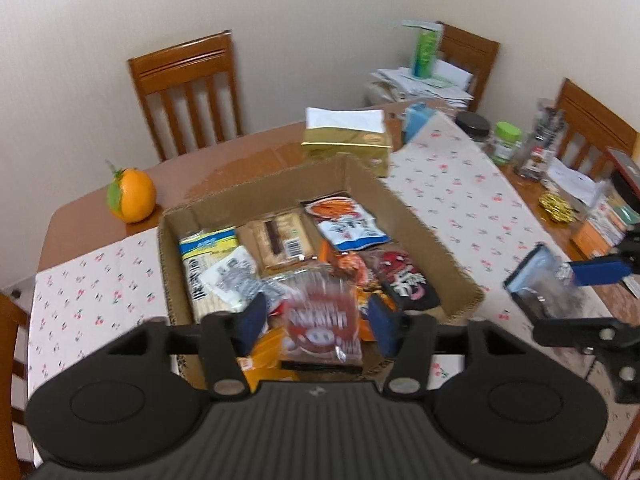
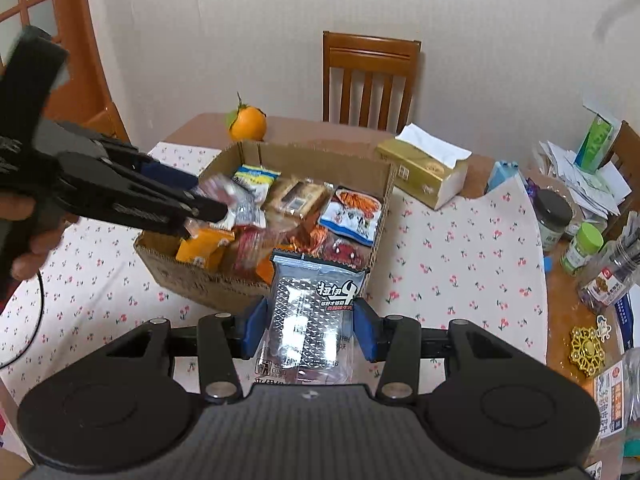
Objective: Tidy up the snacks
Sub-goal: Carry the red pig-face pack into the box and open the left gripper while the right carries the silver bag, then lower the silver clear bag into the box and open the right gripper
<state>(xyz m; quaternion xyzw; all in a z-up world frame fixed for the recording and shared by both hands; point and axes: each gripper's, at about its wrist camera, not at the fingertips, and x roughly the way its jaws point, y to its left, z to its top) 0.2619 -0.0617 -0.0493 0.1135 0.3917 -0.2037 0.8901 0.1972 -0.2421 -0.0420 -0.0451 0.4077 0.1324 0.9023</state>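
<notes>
A cardboard box holds several snack packets and also shows in the right wrist view. My left gripper is over the box's near side, shut on a red and clear snack packet; it shows from the side in the right wrist view. My right gripper is shut on a silver and black snack packet, held above the tablecloth just right of the box; the packet also shows in the left wrist view.
An orange sits on the table left of the box. A gold tissue box stands behind it. Jars and papers crowd the right side. Wooden chairs surround the table. The cherry-print cloth covers the table.
</notes>
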